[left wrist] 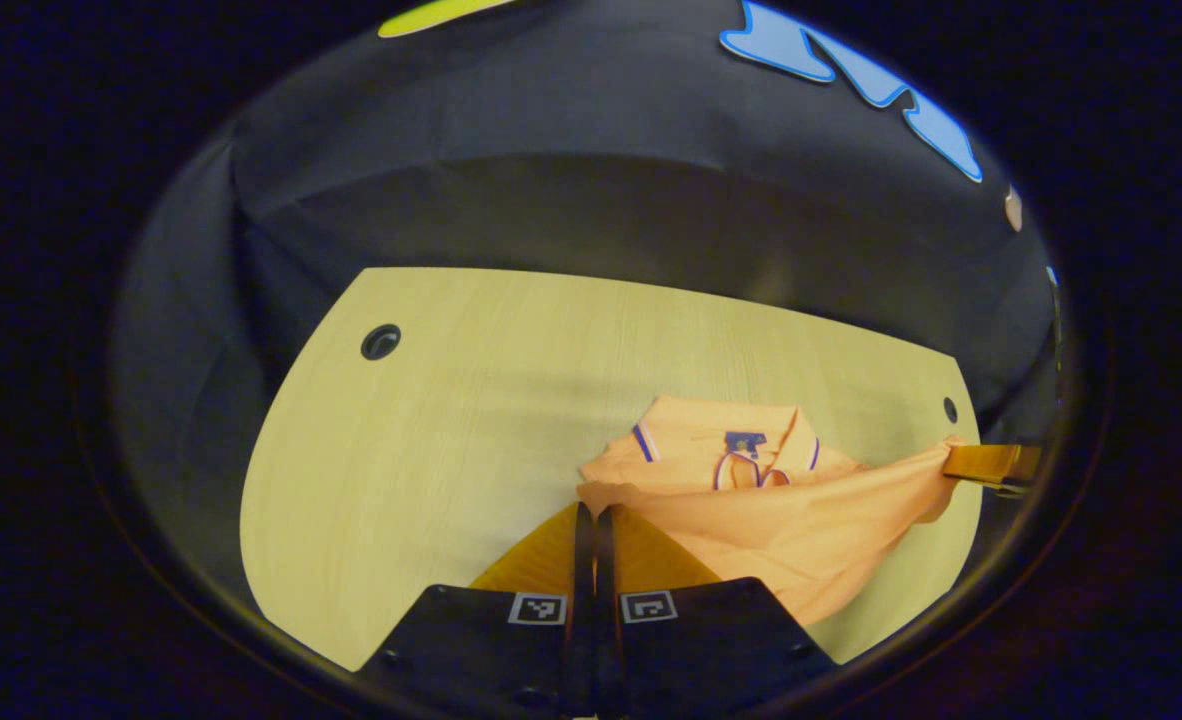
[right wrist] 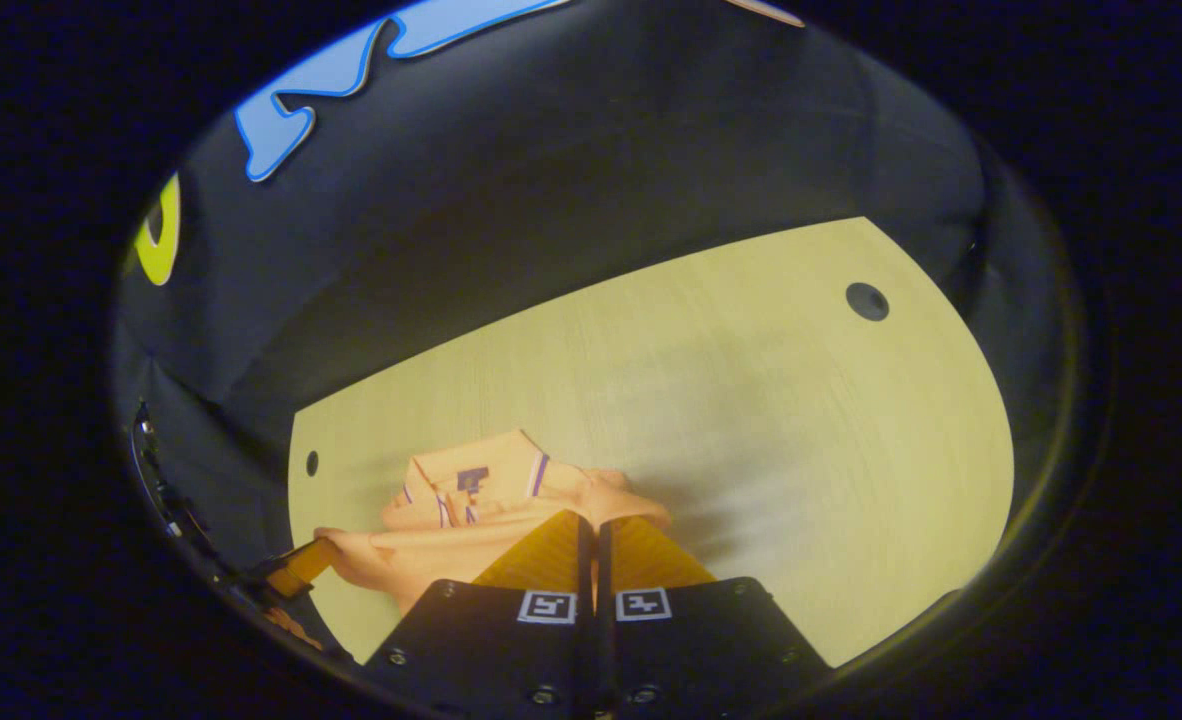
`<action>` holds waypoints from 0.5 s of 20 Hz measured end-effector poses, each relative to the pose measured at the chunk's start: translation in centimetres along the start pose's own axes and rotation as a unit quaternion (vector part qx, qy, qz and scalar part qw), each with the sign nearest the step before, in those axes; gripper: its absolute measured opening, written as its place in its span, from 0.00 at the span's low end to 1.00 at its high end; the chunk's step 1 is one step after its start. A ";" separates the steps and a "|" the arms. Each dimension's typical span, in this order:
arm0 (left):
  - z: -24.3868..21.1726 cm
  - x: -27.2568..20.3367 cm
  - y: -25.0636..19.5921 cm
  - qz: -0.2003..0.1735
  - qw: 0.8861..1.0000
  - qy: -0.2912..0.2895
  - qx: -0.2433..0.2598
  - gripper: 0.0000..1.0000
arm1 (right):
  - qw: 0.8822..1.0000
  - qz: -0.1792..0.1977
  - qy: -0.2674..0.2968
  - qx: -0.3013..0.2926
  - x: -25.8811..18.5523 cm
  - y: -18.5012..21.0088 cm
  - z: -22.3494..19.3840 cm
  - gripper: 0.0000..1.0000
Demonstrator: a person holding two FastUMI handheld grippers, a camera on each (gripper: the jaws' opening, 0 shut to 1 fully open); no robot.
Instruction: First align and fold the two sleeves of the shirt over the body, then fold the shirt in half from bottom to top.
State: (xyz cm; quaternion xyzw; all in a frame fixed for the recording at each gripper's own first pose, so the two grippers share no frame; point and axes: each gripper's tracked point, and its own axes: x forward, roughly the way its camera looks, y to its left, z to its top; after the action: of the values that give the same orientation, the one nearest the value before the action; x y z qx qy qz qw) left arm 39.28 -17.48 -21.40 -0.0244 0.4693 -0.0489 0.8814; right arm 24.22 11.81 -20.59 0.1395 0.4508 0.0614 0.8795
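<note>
Bottom hem up, halfway through the last fold

Both grippers have the orange shirt [left wrist: 751, 505] pinched at the hem corners: left gripper [left wrist: 595, 512] fingers closed on one, right gripper [right wrist: 591, 522] closed on the other. The hem hangs stretched between them over the bench [left wrist: 431, 430], probably kept taut so it lands straight near the collar [left wrist: 741, 440].
</note>
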 end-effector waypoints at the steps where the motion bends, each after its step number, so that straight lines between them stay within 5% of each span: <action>1: 0.9 0.6 0.1 0.003 1.000 -0.012 0.000 0.06 | 1.000 0.002 -0.006 0.000 0.5 0.3 0.5 0.00; 10: 8.6 5.2 0.2 0.016 0.989 -0.147 0.013 0.05 | 0.990 0.018 -0.140 -0.027 4.8 2.3 4.5 0.00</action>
State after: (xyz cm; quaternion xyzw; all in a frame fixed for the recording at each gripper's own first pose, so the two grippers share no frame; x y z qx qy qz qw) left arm 49.28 -17.86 -20.93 -0.0119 0.3342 -0.0366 0.9417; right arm 30.75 14.30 -21.08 0.1306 0.3191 0.0689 0.9361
